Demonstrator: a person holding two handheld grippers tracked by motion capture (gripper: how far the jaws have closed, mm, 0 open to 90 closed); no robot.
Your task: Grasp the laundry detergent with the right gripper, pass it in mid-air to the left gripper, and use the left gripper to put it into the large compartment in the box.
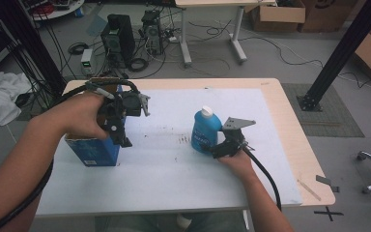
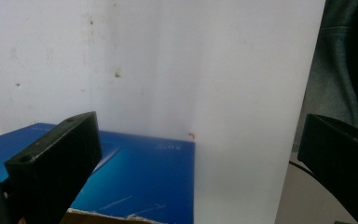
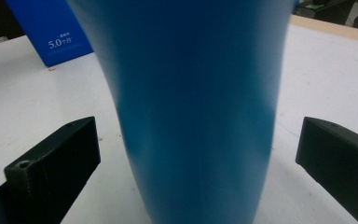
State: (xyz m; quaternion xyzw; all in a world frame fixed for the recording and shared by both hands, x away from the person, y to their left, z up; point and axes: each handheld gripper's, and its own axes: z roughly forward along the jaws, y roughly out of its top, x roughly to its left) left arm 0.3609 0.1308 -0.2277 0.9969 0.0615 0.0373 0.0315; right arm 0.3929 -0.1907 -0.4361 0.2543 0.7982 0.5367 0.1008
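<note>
With its jaws spread either side of the blue bottle (image 3: 196, 107) standing mid-worktop (image 1: 164, 179), the right gripper (image 1: 222, 147) is at pre-grasp; closing comes next. The left gripper (image 1: 123, 116), also spread, hovers over the blue box (image 2: 135, 182).

Box (image 1: 94, 150) left, bottle (image 1: 205, 129) right (both on table (image 1: 280, 111)).

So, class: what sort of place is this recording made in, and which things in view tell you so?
Probably a lab or workshop rather than a home: computer towers stand on the floor among loose cables, cardboard boxes sit at the back, and a black metal frame post rises beside the table.
</note>
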